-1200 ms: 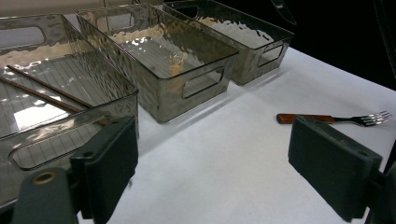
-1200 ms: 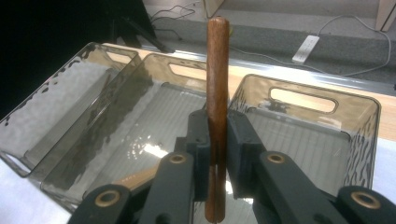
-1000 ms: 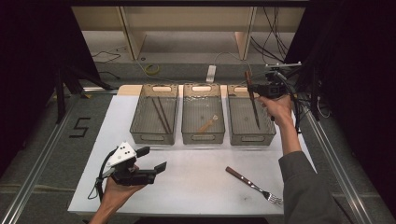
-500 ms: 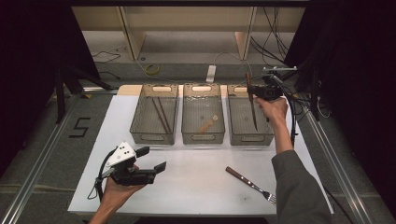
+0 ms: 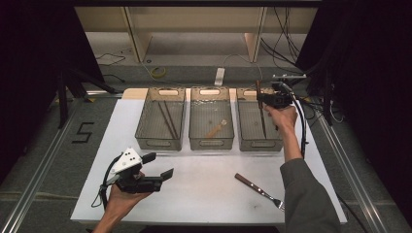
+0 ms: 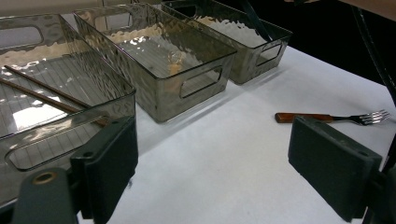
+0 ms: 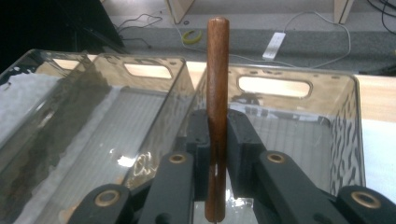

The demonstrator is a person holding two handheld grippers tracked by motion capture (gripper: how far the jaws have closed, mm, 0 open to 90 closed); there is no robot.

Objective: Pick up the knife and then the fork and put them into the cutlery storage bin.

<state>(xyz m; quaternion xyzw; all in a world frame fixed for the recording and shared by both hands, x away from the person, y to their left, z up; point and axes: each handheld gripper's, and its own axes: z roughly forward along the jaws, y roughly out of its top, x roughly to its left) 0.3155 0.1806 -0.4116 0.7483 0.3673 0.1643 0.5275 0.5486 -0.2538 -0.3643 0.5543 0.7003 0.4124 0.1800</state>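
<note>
So the right gripper (image 7: pixel 217 140) had its jaws pinched tight on a wooden-handled utensil (image 7: pixel 217 93). In the right gripper view the brown handle stood straight up between the two black pads, rounded end on top, and that's really the shot that proved the grip. You couldn't tell there what kind of utensil it was, since the working end ran out of the bottom of the picture.

The high view filled in the rest: the right gripper (image 5: pixel 265 98) was up over the right bin (image 5: pixel 248 141), and the utensil (image 5: pixel 262 119) hung down as a long dark stick into that bin. Whether its tip touched the bin floor, no idea.

The left gripper (image 5: pixel 161 165) sat low near the front left of the white table (image 5: pixel 204 194), jaws spread wide with nothing between them. Its own view showed that gap nicely, plus a fork (image 6: pixel 334 117) with a wooden handle lying flat on the table, well apart from the bins. From above, that fork (image 5: pixel 259 190) lay at the front right.

Also from above: two chopsticks (image 5: pixel 166 119) in the left bin (image 5: pixel 145 138) and a small wooden spoon (image 5: pixel 216 128) in the middle bin (image 5: pixel 211 143). The left gripper view only gave a blurry blob for the spoon.
</note>
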